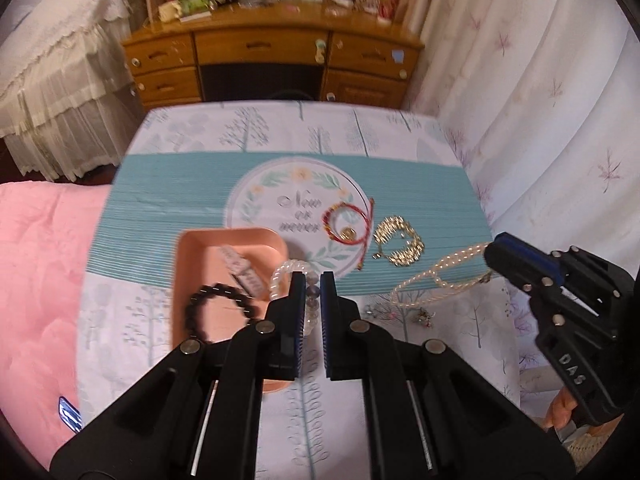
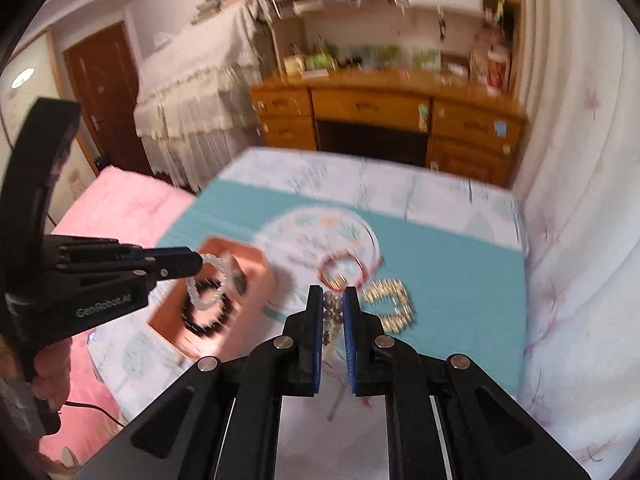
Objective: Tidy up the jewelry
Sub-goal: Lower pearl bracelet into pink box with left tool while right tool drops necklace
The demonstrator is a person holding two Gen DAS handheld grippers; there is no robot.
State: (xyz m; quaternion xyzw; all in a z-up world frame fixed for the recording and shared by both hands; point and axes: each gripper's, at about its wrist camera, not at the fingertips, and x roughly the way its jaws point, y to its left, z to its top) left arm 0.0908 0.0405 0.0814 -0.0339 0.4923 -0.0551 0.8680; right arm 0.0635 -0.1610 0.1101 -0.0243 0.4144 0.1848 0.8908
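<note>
Two grippers hang over the cloth-covered table (image 1: 168,208), each clamped on jewelry. Nearest, the left gripper (image 1: 311,280) pinches a clear bead bracelet (image 1: 286,270) between its blue pads; in the right wrist view that bracelet (image 2: 208,280) dangles from its tips over the tray. The right gripper (image 2: 333,292) is closed on a pearl necklace (image 1: 436,276), whose beads (image 2: 333,306) show between its fingers; from the left wrist view the strand droops from its tips toward the cloth.

Just beyond the left gripper sits a shallow pink tray (image 1: 236,238). It holds a black bead bracelet (image 1: 218,308) at its near side and a pale, rectangular piece (image 1: 242,268) behind that; what that piece is I cannot tell.

Farther out, loose on the cloth, lie a red cord bracelet (image 1: 348,226) with a gold charm and, beside it to the right, a gold spiky bracelet (image 1: 400,246). A few small, blurred bits (image 1: 420,316) rest near the necklace.

Beyond the table stands a wooden desk (image 1: 272,56) with drawers.
</note>
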